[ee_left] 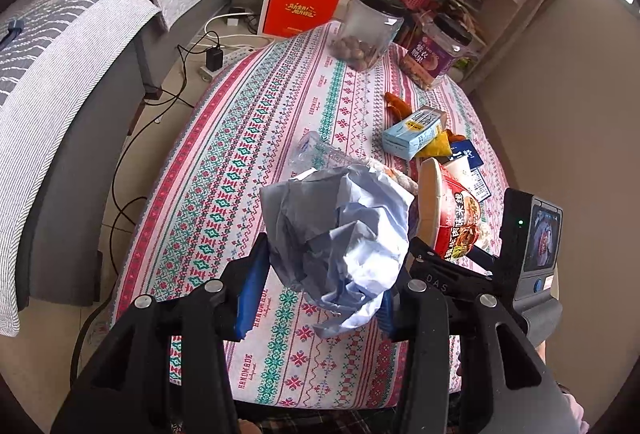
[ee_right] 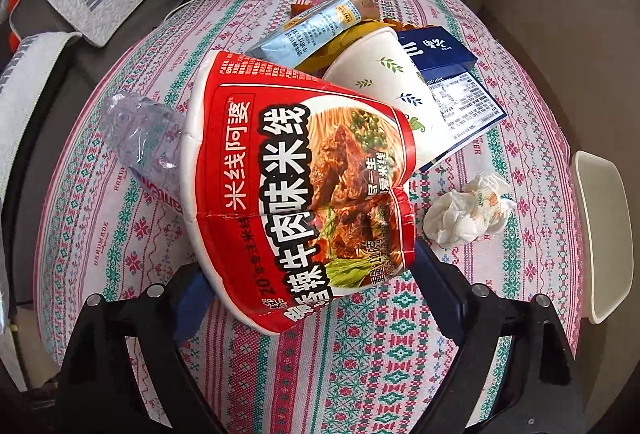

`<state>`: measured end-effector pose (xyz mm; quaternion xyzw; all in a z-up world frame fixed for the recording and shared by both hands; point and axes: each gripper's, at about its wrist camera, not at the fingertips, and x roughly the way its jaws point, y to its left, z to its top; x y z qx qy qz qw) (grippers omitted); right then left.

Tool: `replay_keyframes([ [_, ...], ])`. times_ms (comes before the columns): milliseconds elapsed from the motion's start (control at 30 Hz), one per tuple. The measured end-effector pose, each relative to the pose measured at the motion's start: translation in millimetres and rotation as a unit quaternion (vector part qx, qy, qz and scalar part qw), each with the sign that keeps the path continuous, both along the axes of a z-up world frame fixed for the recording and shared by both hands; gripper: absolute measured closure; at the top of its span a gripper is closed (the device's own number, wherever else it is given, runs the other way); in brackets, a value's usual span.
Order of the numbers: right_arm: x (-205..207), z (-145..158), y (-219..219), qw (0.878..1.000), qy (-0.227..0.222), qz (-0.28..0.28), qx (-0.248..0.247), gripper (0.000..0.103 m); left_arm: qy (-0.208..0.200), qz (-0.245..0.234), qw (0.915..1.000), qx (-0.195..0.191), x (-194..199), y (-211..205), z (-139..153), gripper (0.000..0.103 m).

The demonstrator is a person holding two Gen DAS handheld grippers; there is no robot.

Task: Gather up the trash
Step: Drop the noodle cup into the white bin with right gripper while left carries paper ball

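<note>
Trash litters a table (ee_left: 224, 137) under a patterned cloth. The left gripper (ee_left: 320, 298) is narrowed on a paper wad (ee_left: 340, 242), blue pads pressing both its sides, the wad lifted clear of the cloth. The right gripper (ee_right: 308, 294) stands wide around a red noodle bowl (ee_right: 296, 185); the bowl is tilted on its side between the fingers, with its lower wall creased and both pads at its sides, though a firm grip cannot be told. Behind the bowl lie a crushed bottle (ee_right: 140, 137) at its left, a paper cup (ee_right: 384, 81) on its side, a milk carton (ee_right: 308, 29) and a blue box (ee_right: 440, 53). A tissue (ee_right: 468, 209) sits on the cloth right of the bowl. Two jars (ee_left: 368, 29) stand at the table's far end.
</note>
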<state>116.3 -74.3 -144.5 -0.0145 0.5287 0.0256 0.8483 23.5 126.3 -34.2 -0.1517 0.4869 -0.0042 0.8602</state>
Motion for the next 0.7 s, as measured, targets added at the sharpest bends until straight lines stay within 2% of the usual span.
replay_keyframes([
  [167,-13,16,-9,1.0,-0.023,0.011,0.005,0.017,-0.009,-0.009,0.9999,-0.002,4,-10,2,0.057],
  [367,-29,48,-26,0.996,-0.086,0.008,-0.003,0.017,-0.027,-0.021,0.9994,0.0,10,-31,5,0.057],
  [533,-35,76,-65,0.991,-0.13,-0.029,-0.008,0.017,-0.046,-0.041,0.9981,-0.004,16,-58,6,0.057],
  [700,-34,98,-124,0.983,-0.161,-0.086,-0.024,0.017,-0.066,-0.062,0.9959,-0.007,24,-90,5,0.057],
])
